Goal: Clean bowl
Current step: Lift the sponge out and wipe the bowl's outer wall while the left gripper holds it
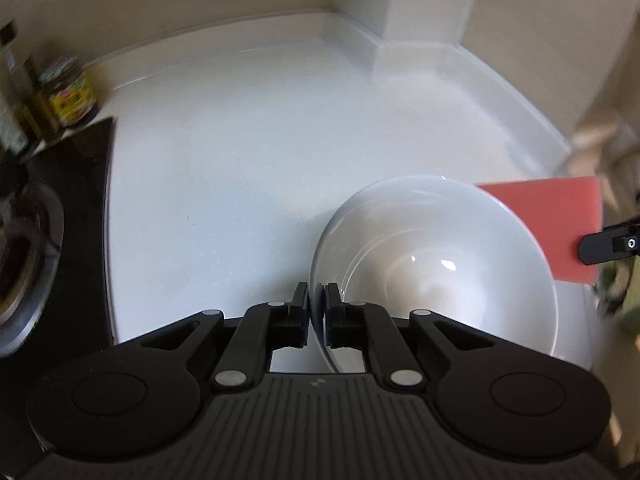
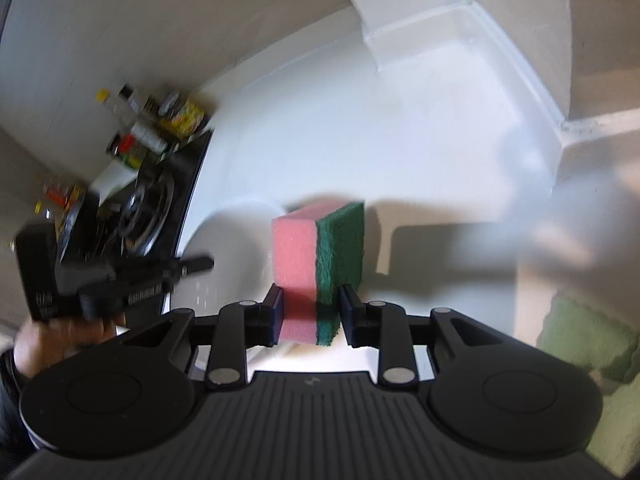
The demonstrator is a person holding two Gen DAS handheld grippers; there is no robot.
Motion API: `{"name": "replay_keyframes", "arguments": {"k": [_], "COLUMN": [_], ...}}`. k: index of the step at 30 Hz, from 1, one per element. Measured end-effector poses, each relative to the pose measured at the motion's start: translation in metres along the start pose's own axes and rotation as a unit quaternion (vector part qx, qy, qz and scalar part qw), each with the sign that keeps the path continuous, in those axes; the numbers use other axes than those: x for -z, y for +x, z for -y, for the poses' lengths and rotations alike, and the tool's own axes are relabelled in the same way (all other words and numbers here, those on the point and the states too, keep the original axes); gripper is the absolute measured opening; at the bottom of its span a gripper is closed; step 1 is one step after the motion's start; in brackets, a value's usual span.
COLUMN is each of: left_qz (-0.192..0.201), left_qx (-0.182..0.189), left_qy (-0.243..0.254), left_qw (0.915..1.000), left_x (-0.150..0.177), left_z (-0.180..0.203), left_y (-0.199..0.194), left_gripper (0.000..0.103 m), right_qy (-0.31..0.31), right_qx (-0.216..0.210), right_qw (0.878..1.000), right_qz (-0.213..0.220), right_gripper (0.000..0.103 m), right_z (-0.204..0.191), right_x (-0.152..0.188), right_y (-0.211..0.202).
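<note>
White glossy countertop (image 1: pixel 248 152) fills most of both views, with a raised white lip along the far edge and a boxy white column (image 1: pixel 368 8) in the far corner; beige wall behind. On the left, a black glass cooktop (image 1: pixel 80 168) with a metal burner ring (image 1: pixel 24 264), blurred. Behind it a cluster of jars and bottles (image 1: pixel 68 92) against the wall, one with a yellow label. Green towel-like cloth (image 2: pixel 588 344) at the near right in the right wrist view.

My left gripper (image 1: pixel 318 308) is clenched on the white bowl (image 1: pixel 436 264), one finger inside the rim, one outside, pinching its near-left edge. The bowl sits near-right on the counter side of the cooktop, tilted, with its mouth facing up and toward the camera; whether it touches the counter I cannot tell. Inside glossy, faint brownish smear toward the bottom.

My right gripper (image 2: pixel 311 312) is grasping the sponge (image 2: pixel 318 252) across its thickness, pink foam on the left, green scouring layer on the right. Its long axis runs straight out along the fingers, away from me. From the left wrist view the sponge is just beyond the bowl's far-right rim, broad pink face toward the bowl; contact unclear.

A person's hand (image 2: pixel 60 336) shows under the left gripper in the right wrist view, blurred.
</note>
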State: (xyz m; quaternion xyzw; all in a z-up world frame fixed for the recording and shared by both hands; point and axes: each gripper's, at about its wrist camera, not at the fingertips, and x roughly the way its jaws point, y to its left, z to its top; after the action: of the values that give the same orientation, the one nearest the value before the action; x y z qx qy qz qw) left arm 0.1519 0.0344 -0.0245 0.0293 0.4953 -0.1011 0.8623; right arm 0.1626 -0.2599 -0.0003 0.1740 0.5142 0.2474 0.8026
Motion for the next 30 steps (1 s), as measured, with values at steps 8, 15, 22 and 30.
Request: {"name": "replay_keyframes", "arguments": {"k": [8, 15, 22, 30], "left_qz": [-0.036, -0.036, 0.011, 0.031], "left_qx": [0.08, 0.118, 0.102, 0.107], "left_qy": [0.231, 0.317, 0.18, 0.149], "left_qw": [0.969, 0.9404, 0.9784, 0.9825], "left_x": [-0.017, -0.032, -0.018, -0.005], "left_z": [0.003, 0.008, -0.008, -0.021], "left_y": [0.006, 0.009, -0.013, -0.02], "left_gripper": [0.01, 0.011, 0.011, 0.008], "right_qy": [-0.016, -0.029, -0.067, -0.116], "right_qx": [0.005, 0.05, 0.089, 0.112], "right_qw": [1.0, 0.998, 0.993, 0.985], "right_qz": [0.005, 0.033, 0.027, -0.061], "right_gripper": [0.025, 0.025, 0.025, 0.025], "right_z": [-0.009, -0.028, -0.049, -0.067], "right_x": [-0.002, -0.009, 0.001, 0.004], "right_y": [-0.005, 0.005, 0.0, -0.002]}}
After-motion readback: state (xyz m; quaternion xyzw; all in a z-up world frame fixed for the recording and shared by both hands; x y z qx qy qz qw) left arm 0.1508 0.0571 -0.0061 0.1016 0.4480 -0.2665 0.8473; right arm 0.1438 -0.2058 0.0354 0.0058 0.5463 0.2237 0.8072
